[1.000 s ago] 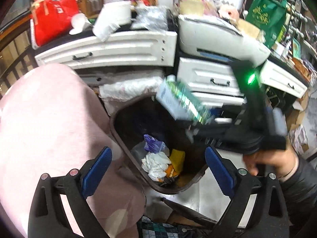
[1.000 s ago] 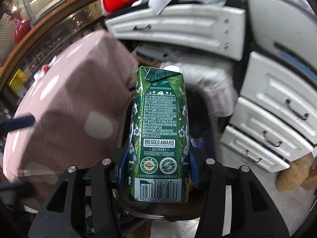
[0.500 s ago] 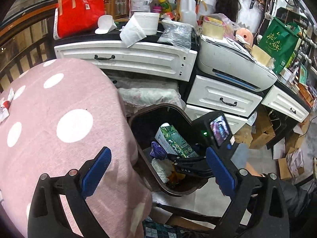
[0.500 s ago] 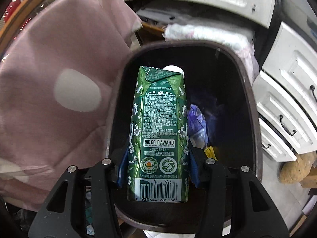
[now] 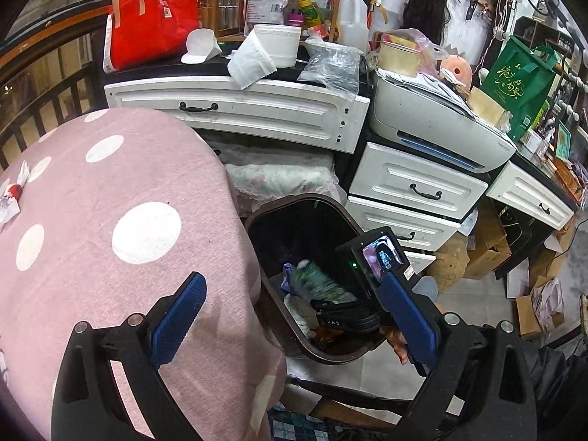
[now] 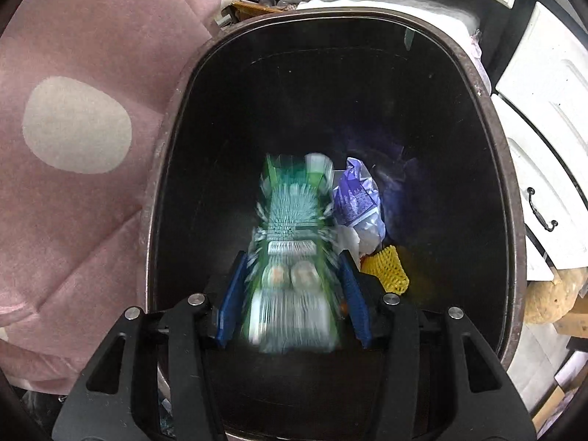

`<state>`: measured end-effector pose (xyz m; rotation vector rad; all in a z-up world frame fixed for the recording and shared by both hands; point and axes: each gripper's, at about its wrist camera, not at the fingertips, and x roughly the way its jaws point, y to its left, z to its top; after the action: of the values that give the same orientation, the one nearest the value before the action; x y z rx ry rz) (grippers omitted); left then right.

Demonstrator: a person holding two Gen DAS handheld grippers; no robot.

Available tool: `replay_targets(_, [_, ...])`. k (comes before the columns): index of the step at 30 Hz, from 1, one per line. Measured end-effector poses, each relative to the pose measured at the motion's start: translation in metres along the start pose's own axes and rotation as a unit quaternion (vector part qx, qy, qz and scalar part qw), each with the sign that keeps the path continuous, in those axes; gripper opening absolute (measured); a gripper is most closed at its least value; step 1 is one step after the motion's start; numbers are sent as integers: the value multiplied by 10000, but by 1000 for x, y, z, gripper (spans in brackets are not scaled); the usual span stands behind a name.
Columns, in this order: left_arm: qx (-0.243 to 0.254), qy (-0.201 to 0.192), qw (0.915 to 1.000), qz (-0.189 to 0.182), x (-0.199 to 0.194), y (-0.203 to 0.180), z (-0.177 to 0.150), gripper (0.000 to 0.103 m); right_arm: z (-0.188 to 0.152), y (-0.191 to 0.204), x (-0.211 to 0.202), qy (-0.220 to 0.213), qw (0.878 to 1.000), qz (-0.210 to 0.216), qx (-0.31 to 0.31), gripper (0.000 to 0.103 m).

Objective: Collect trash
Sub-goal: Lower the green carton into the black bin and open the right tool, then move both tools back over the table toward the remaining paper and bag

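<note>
A: Where is the green carton?
B: Inside the dark bin, blurry, its long side pointing away, top end down.
A: Is the right gripper squeezing it?
B: No, the blue pads just opened and let go. The left gripper is wide open, empty.

Green carton, dark brown bin, pink white-dotted cloth

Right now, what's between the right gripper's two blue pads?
The green carton, blurred, dropping into the bin as the right gripper jaws have just been opening; right wrist view.
</note>
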<state>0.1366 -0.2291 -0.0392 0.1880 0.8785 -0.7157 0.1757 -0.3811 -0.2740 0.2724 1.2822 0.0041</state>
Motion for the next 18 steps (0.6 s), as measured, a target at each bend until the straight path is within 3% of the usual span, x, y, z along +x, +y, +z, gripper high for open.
replay_targets(2, [-7, -1, 10000, 3, 0, 1, 0, 95, -1, -2, -4, -83, 9999, -47, 54, 66])
replay_targets(8, [-47, -22, 10000, 21, -3, 6, -1, 95, -3, -4, -30, -386, 9990, -161, 153, 67])
replay_targets(18, [-237, -95, 9996, 86, -14, 24, -1, 96, 6, 4, -114, -1399, 9897, -316, 41, 72])
